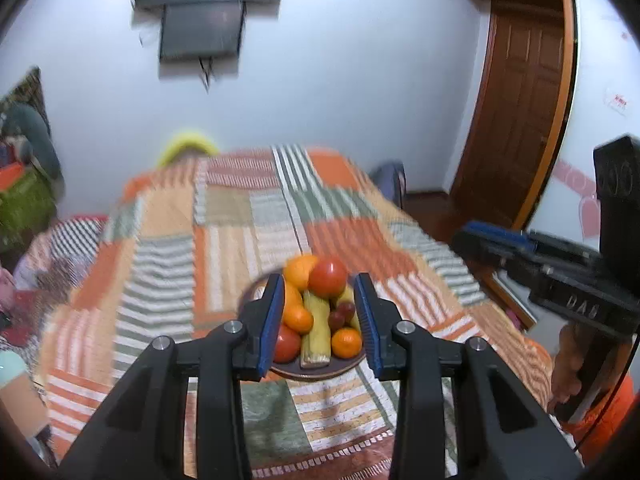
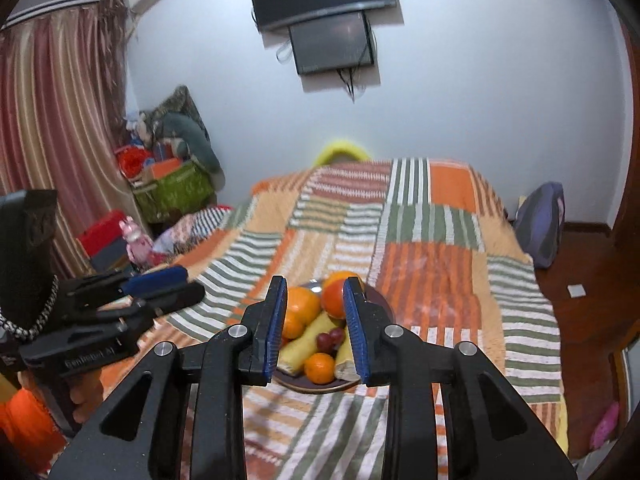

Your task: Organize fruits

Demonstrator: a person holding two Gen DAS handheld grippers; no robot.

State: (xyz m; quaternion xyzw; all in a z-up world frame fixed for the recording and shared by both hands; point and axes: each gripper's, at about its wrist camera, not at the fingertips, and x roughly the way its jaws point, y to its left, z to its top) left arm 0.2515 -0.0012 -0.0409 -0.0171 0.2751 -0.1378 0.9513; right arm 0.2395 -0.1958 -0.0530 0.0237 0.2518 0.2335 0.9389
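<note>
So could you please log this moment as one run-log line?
left gripper: open, empty | right gripper: open, empty | plate of fruit on bedspread: untouched

the right gripper (image 2: 315, 328) hung above a dark plate (image 2: 380, 300) of fruit on a striped patchwork bedspread (image 2: 432, 240), its blue-padded jaws apart and holding nothing. between them showed oranges (image 2: 305, 301), a tomato (image 2: 334, 298), bananas (image 2: 308, 340), red grapes (image 2: 330, 338) and a small mandarin (image 2: 319, 368). the left gripper (image 2: 176, 286) reached in from the left, short of the plate.
</note>
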